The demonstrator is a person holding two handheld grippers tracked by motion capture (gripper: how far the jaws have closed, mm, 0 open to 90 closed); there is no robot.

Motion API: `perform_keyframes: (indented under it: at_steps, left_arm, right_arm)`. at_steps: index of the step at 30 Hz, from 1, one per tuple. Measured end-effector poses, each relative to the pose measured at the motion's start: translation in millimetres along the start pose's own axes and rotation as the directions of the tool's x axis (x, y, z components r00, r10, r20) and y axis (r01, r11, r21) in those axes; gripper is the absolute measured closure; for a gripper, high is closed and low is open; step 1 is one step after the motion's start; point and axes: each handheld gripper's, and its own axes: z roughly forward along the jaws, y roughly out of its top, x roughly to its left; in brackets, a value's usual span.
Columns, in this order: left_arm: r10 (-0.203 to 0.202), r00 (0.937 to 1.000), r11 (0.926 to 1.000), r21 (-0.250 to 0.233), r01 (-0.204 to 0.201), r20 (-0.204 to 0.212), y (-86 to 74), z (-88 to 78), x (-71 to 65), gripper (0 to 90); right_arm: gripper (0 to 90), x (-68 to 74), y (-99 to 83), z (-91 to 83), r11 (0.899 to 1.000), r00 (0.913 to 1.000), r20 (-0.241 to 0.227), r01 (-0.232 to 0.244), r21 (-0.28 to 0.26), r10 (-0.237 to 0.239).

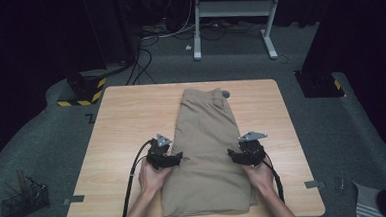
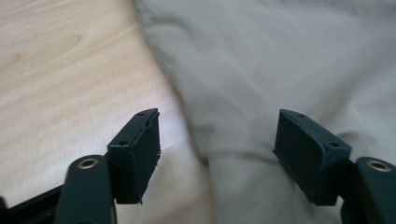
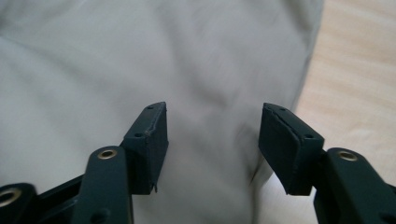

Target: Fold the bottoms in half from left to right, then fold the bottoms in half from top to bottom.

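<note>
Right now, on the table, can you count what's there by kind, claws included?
Khaki trousers, folded lengthwise: 1
Claws, left claw and right claw, both open at the trousers' edges: 2
Total: 3

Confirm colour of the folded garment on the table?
Plain khaki tan, no pattern: the folded garment, best seen in the high view.

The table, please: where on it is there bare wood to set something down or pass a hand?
Bare wood runs along the table's left side, between the trousers and the left edge, and in a narrower strip on the right. A thin band lies beyond the waistband. The near middle is crowded: the left hand-held gripper and right hand-held gripper flank the trousers.
</note>
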Motion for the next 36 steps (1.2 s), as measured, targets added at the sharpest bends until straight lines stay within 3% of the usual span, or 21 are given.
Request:
perform_keyframes:
  at_steps: [1, 4, 5, 6, 9, 12, 15, 17, 20, 23, 29, 34, 36]
  left_arm:
    - [0.016, 0.9998, 0.9997, 0.019, -0.016, -0.012, -6.9, -2.5, -1.9, 29.7]
    - [0.023, 0.9996, 0.9995, 0.022, -0.023, -0.019, -11.5, 0.4, -1.2, 28.1]
    - [0.009, 0.9998, 0.9999, 0.01, -0.009, -0.018, -10.9, 3.5, 1.9, 27.0]
    - [0.009, 0.9998, 0.9999, 0.01, -0.009, -0.018, -10.9, 3.5, 1.9, 26.3]
    - [-0.002, 0.9994, 1.0, 0.005, 0.002, -0.034, -0.8, 15.2, 7.7, 23.6]
    - [-0.041, 0.9991, 0.9983, 0.041, 0.041, -0.012, 9.2, 17.9, 12.8, 24.2]
    - [-0.084, 0.9963, 0.9964, 0.001, 0.084, 0.017, 11.5, 11.5, 17.4, 26.8]
    - [-0.114, 0.9929, 0.9922, -0.047, 0.115, 0.033, 14.2, 5.5, 23.5, 28.6]
    - [-0.131, 0.9903, 0.991, -0.019, 0.132, 0.046, 18.1, 11.6, 27.1, 26.9]
    - [-0.094, 0.9947, 0.9949, 0.04, 0.093, 0.041, 23.8, 30.5, 22.0, 26.1]
    - [-0.033, 0.9993, 0.9975, 0.063, 0.031, 0.02, 25.4, 32.4, 12.1, 24.0]
    - [0.03, 0.9995, 0.9955, 0.089, -0.031, 0.012, 24.2, 31.2, 5.9, 21.4]
    - [0.028, 0.9995, 0.9955, 0.09, -0.029, 0.013, 23.6, 30.6, 5.7, 21.7]
  right_arm:
    - [41.1, 6.0, -8.0, -0.5, 0.999, 0.9991, 0.025, 0.032, 0.035, -0.033]
    - [40.5, 6.3, -14.5, 2.6, 0.998, 0.9979, 0.051, 0.037, 0.052, -0.04]
    - [40.3, -1.1, -15.7, 4.0, 0.999, 0.9993, 0.037, 0.003, 0.039, -0.004]
    - [40.3, -1.1, -15.7, 4.0, 0.999, 0.9993, 0.037, 0.003, 0.039, -0.004]
    - [38.3, -20.8, -7.7, 11.5, 0.999, 0.9979, 0.059, -0.029, 0.044, 0.026]
    - [38.3, -29.4, -4.3, 13.0, 0.996, 0.9967, 0.058, -0.059, 0.06, 0.055]
    - [38.0, -31.7, -4.9, 10.1, 0.995, 0.9959, 0.056, -0.074, 0.064, 0.071]
    - [37.6, -34.5, -8.6, 2.1, 0.994, 0.9933, 0.05, -0.106, 0.028, 0.104]
    - [36.2, -35.9, -8.0, 1.1, 0.992, 0.9908, 0.048, -0.127, 0.017, 0.126]
    - [31.5, -35.8, -5.6, 9.9, 0.988, 0.9877, 0.053, -0.149, 0.04, 0.147]
    - [30.5, -24.7, -2.2, 15.7, 0.994, 0.9924, 0.091, -0.089, 0.068, 0.083]
    - [29.8, -23.7, -1.1, 16.3, 0.994, 0.9935, 0.084, -0.083, 0.074, 0.077]
    - [30.1, -21.4, -0.6, 15.9, 0.994, 0.9952, 0.074, -0.07, 0.083, 0.064]
